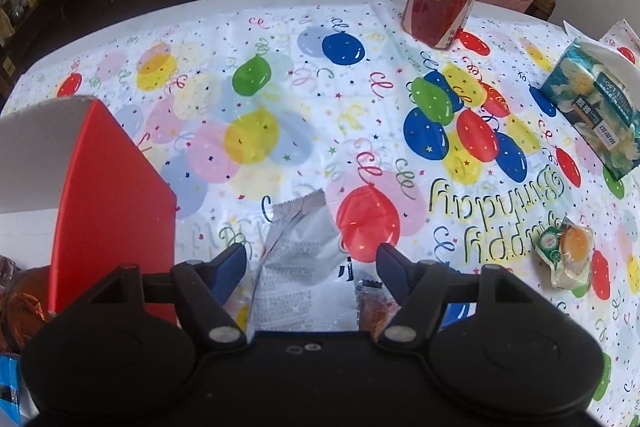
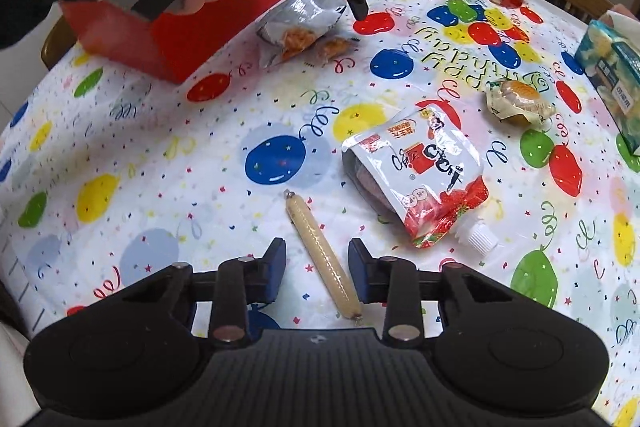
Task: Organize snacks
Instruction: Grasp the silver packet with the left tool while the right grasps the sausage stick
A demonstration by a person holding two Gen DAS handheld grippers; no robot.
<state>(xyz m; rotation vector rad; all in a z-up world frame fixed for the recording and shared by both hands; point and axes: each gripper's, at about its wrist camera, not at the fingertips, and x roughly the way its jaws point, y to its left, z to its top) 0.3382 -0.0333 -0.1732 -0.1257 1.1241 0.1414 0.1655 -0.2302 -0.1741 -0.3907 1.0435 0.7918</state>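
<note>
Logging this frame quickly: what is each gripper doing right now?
Left gripper: open, holding nothing, fingers either side of the silver snack packet.
Right gripper: open, empty, straddling the sausage stick.

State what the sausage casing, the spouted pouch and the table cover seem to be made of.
Sausage: probably thin clear plastic film, glossy, ends clipped shut. Pouch: likely laminated plastic, shiny, with a white ribbed cap. Cover: looks like thin plastic sheet, printed, creased, slightly glossy.
</note>
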